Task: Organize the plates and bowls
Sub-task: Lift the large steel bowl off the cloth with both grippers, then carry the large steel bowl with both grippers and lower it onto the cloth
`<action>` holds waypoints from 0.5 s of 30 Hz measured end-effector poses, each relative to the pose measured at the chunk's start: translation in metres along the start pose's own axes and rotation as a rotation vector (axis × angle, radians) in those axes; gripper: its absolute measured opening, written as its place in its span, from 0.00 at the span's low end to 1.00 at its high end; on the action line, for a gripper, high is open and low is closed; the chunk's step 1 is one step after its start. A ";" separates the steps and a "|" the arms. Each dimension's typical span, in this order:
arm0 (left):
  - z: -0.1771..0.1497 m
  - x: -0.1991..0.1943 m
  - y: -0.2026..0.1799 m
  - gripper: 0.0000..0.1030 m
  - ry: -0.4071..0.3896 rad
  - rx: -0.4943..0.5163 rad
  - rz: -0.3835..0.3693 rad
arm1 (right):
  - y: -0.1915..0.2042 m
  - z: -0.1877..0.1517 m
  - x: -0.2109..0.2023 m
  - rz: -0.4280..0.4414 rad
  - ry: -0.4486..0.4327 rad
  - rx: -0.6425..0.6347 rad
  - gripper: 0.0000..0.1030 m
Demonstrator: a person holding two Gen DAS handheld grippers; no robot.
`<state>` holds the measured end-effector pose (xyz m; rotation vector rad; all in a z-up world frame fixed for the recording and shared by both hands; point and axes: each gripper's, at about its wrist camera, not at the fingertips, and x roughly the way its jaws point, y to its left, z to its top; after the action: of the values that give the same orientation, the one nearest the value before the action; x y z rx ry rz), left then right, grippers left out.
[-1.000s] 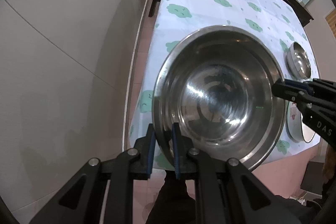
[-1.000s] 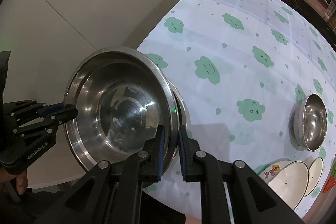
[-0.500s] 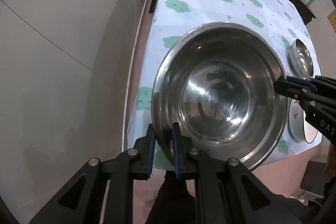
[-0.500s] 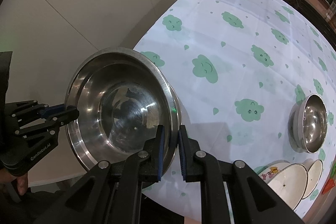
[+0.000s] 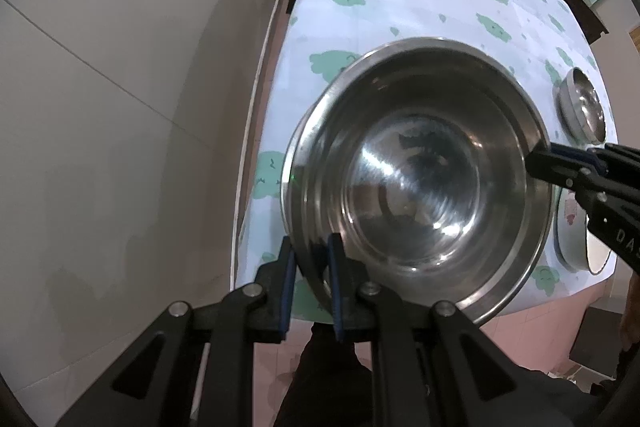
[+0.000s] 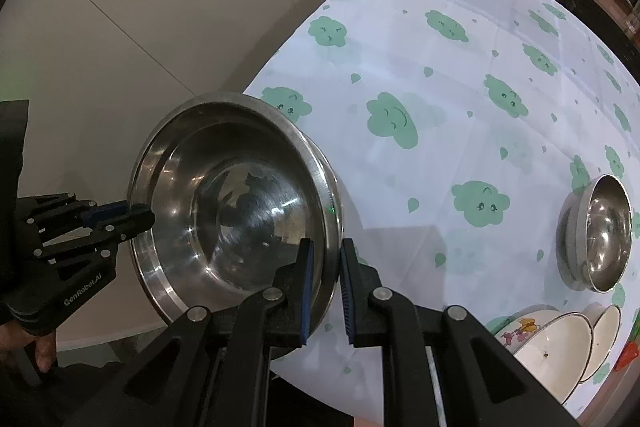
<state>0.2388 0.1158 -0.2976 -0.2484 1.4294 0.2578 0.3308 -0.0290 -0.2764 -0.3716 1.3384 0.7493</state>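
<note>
Gripping opposite rims, you hold the large steel bowl (image 5: pixel 420 179) between both tools above the near corner of the cloud-print tablecloth (image 6: pixel 460 75). Your left gripper (image 5: pixel 311 259) has its fingers nearly closed, pinching the rim. Your right gripper (image 6: pixel 325 259) is likewise nearly closed on the far rim. A smaller steel bowl (image 6: pixel 600 231) sits well apart.

Dim indoor light, bowl (image 5: pixel 420 179) glare, fisheye-warped edges
</note>
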 end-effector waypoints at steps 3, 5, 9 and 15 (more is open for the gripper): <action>0.000 0.002 -0.001 0.12 0.002 -0.001 0.007 | -0.001 0.000 0.004 0.005 0.008 0.003 0.14; 0.001 0.003 0.000 0.12 0.005 -0.004 0.009 | -0.001 0.000 0.006 0.008 0.011 0.004 0.14; 0.002 0.005 0.001 0.12 0.011 -0.007 0.011 | -0.001 0.001 0.010 0.010 0.018 0.003 0.14; 0.004 0.011 0.002 0.12 0.026 -0.010 0.011 | -0.002 0.004 0.015 0.011 0.033 0.000 0.14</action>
<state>0.2430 0.1195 -0.3081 -0.2530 1.4555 0.2716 0.3355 -0.0237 -0.2907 -0.3777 1.3725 0.7554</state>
